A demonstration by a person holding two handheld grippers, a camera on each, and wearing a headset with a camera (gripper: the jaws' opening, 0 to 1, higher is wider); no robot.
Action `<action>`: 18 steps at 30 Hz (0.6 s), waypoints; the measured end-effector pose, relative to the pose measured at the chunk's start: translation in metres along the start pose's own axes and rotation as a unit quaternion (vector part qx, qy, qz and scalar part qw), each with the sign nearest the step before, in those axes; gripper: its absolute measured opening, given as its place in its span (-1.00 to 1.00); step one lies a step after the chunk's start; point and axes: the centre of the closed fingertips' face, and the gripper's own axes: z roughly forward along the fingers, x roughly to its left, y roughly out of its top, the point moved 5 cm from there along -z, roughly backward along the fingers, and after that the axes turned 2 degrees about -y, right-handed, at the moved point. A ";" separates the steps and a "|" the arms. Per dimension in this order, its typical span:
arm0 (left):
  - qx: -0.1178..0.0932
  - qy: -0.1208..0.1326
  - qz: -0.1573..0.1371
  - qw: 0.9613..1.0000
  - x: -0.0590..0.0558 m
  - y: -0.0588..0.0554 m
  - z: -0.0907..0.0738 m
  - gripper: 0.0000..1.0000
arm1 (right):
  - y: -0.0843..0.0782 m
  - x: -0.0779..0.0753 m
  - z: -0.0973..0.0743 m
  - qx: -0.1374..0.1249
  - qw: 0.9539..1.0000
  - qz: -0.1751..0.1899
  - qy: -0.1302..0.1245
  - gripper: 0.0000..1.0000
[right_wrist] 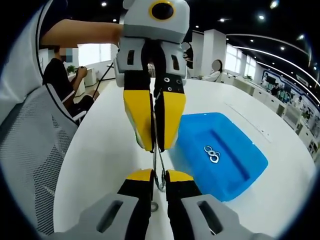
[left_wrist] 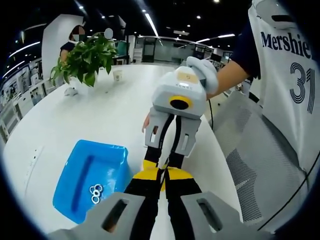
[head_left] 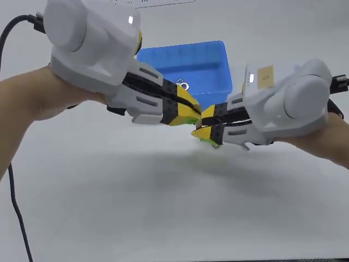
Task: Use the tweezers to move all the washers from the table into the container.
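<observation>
I've got the left gripper point(head_left: 191, 109) with jaws pinched on the thin metal tweezers point(right_wrist: 157, 145). They're clear in the right gripper view, lost in the head view. The right gripper point(right_wrist: 160, 175) is nearly closed round their looped end. 1 metal ring washer point(right_wrist: 154, 206) lies on the white table point(head_left: 163, 207), part-hidden. The blue plastic container point(head_left: 207, 60) holds 3 washers point(right_wrist: 212, 154).

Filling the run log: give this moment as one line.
left hand-held gripper: shut on tweezers | right hand-held gripper: at tweezers' end, grip unclear | washers: in container
</observation>
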 end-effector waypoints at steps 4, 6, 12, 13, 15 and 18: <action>0.004 0.003 0.006 1.000 -0.001 0.001 0.000 -0.86 | 0.000 0.001 0.000 0.003 1.000 -0.001 -0.001 -0.80; 0.006 0.002 0.006 1.000 -0.002 0.000 0.000 -0.86 | 0.000 0.003 0.000 0.005 1.000 -0.005 0.001 -0.80; 0.002 0.004 0.003 1.000 -0.009 0.005 -0.005 -0.86 | 0.006 0.008 -0.005 0.003 1.000 -0.009 0.003 -0.80; 0.001 0.005 0.005 1.000 -0.008 0.005 -0.007 -0.87 | 0.008 0.008 -0.005 0.003 1.000 -0.011 0.002 -0.80; -0.001 0.008 0.010 1.000 -0.010 0.009 -0.011 -0.87 | 0.012 0.008 -0.008 0.001 1.000 -0.014 0.000 -0.80; -0.006 0.014 0.016 1.000 -0.016 0.022 -0.009 -0.87 | 0.019 0.007 -0.011 -0.002 1.000 -0.021 -0.005 -0.80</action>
